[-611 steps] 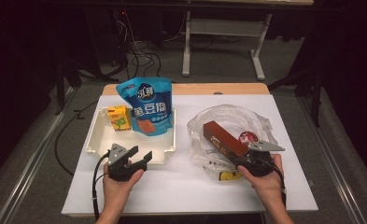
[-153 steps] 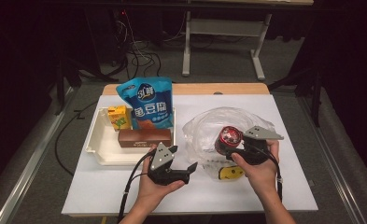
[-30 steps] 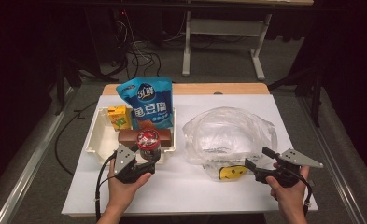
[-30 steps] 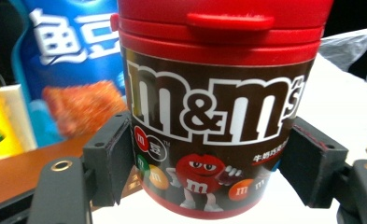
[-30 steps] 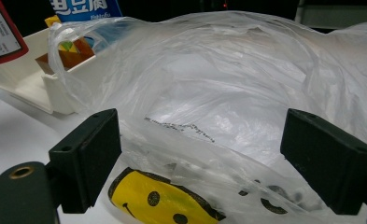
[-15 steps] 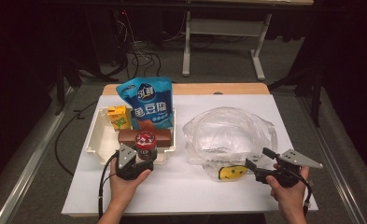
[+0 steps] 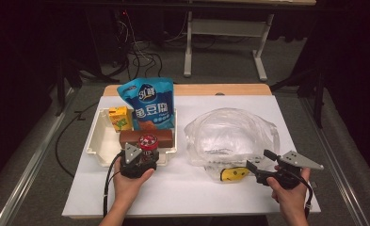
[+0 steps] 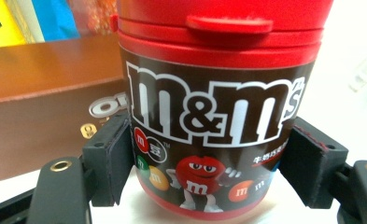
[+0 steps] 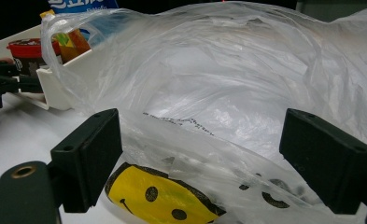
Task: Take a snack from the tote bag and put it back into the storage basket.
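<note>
My left gripper (image 7: 147, 152) is shut on a red-lidded M&M's tub (image 7: 148, 141), held upright with both pads pressed on its brown label (image 8: 218, 116). The tub is low over the front of the white tray (image 7: 94, 141), just in front of a brown box (image 8: 45, 93). Whether its base rests on the tray I cannot tell. My right gripper (image 7: 258, 159) is open at the near edge of a clear plastic bag (image 7: 229, 134), with nothing gripped between its jaws (image 9: 214, 158). A yellow smiley print (image 9: 158, 196) lies below them.
In the tray stand a blue snack pouch (image 7: 149, 103) and a yellow drink carton (image 7: 120, 117) behind the brown box (image 7: 128, 137). The crumpled bag (image 9: 246, 84) takes up the table's right half. White tabletop runs between tray and bag.
My left gripper has sunk a little with the tub, closer to the tray. The right gripper has stayed where it was.
</note>
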{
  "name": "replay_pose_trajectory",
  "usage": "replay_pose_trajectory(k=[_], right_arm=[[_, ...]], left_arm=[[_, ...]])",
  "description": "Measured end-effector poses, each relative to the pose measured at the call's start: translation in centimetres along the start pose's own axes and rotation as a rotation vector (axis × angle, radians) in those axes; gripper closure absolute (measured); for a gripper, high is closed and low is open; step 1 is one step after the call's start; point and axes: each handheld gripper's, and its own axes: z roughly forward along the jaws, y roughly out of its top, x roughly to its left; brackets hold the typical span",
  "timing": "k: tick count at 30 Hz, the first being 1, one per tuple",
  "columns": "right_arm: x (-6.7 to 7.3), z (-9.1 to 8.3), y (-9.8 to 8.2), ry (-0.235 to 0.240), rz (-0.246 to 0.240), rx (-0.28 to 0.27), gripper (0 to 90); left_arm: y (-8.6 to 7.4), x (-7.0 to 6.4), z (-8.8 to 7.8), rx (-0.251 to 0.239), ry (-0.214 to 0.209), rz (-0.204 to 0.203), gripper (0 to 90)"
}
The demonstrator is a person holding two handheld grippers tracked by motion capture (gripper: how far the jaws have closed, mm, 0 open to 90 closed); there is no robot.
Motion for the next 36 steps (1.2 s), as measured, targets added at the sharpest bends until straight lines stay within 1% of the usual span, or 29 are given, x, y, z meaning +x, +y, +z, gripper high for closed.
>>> replay_pose_trajectory(k=[2, 3, 5, 7, 9, 13, 15, 16, 18, 19, 20, 21, 22, 23, 24, 25, 27, 28, 30, 31, 32, 33, 34, 36], right_arm=[[0.0, 0.0, 0.0, 0.004, 0.004, 0.005, 13.9], [0.0, 0.1, 0.0, 0.004, 0.000, 0.005, 13.9], [0.1, 0.1, 0.0, 0.000, 0.002, 0.006, 14.0], [0.1, 0.1, 0.0, 0.000, -0.004, 0.007, 14.0], [0.1, 0.1, 0.0, -0.002, -0.004, 0.007, 13.9], [0.0, 0.1, -0.1, -0.006, -0.007, 0.008, 14.0], [0.0, 0.1, -0.1, -0.007, -0.002, 0.006, 14.0], [0.0, 0.1, -0.1, -0.007, -0.004, 0.006, 14.0], [-0.1, 0.0, -0.1, -0.007, -0.001, 0.007, 14.0], [-0.1, 0.0, -0.1, -0.007, -0.001, 0.007, 14.0], [-0.1, 0.0, -0.1, -0.007, -0.001, 0.005, 13.9], [-0.2, 0.0, -0.1, -0.008, -0.001, 0.004, 14.0], [-0.2, -0.1, -0.1, -0.009, 0.001, 0.005, 14.0], [-0.2, -0.1, -0.1, -0.008, 0.002, 0.004, 14.0], [-0.3, -0.1, -0.1, -0.009, 0.004, 0.004, 14.0], [-0.3, -0.2, -0.1, -0.010, 0.001, 0.003, 14.0], [-0.4, -0.3, -0.1, -0.014, 0.005, -0.001, 14.0], [-0.4, -0.3, -0.1, -0.013, 0.006, -0.003, 14.0], [-0.4, -0.3, -0.1, -0.014, 0.010, -0.002, 14.0], [-0.4, -0.3, -0.1, -0.013, 0.008, -0.002, 14.0], [-0.4, -0.3, -0.1, -0.014, 0.009, -0.001, 14.0], [-0.4, -0.2, -0.1, -0.012, 0.009, 0.000, 14.0], [-0.3, -0.2, -0.1, -0.010, 0.007, 0.002, 14.0], [-0.3, -0.2, -0.1, -0.010, 0.002, 0.002, 14.0]], left_arm=[[0.1, 0.0, 0.3, 0.034, -0.014, 0.005, 26.4], [0.0, -0.1, 0.4, 0.053, -0.013, 0.007, 26.4], [0.0, -0.1, 0.5, 0.057, -0.017, 0.008, 26.3], [0.0, 0.0, 0.5, 0.072, -0.029, -0.005, 26.2], [0.0, 0.1, 0.5, 0.078, -0.038, -0.014, 26.0], [0.0, 0.1, 0.4, 0.081, -0.043, -0.020, 25.6], [0.0, 0.1, 0.3, 0.078, -0.058, -0.016, 22.3], [0.1, 0.1, 0.1, 0.080, -0.063, -0.017, 19.9], [0.1, 0.1, -0.2, 0.078, -0.080, -0.034, 18.0], [0.2, 0.2, -0.4, 0.084, -0.078, -0.038, 17.4], [0.2, 0.2, -0.7, 0.090, -0.072, -0.039, 17.5], [0.3, 0.3, -1.0, 0.092, -0.075, -0.042, 18.0], [0.4, 0.3, -1.3, 0.087, -0.088, -0.052, 18.7], [0.6, 0.5, -1.7, 0.084, -0.098, -0.060, 19.9], [0.7, 0.6, -2.1, 0.080, -0.106, -0.078, 22.4], [0.9, 0.8, -2.5, 0.082, -0.110, -0.093, 26.3], [0.9, 1.0, -3.0, 0.094, -0.102, -0.106, 38.1], [0.9, 1.1, -3.2, 0.094, -0.110, -0.109, 40.7], [0.8, 1.3, -3.4, 0.104, -0.131, -0.100, 49.1], [0.8, 1.4, -3.4, 0.106, -0.144, -0.103, 53.8], [0.8, 1.4, -3.4, 0.108, -0.154, -0.106, 60.0], [0.7, 1.3, -3.2, 0.122, -0.153, -0.103, 66.3], [0.6, 1.3, -3.0, 0.130, -0.152, -0.102, 68.7], [0.4, 1.2, -2.7, 0.133, -0.163, -0.096, 70.3]])
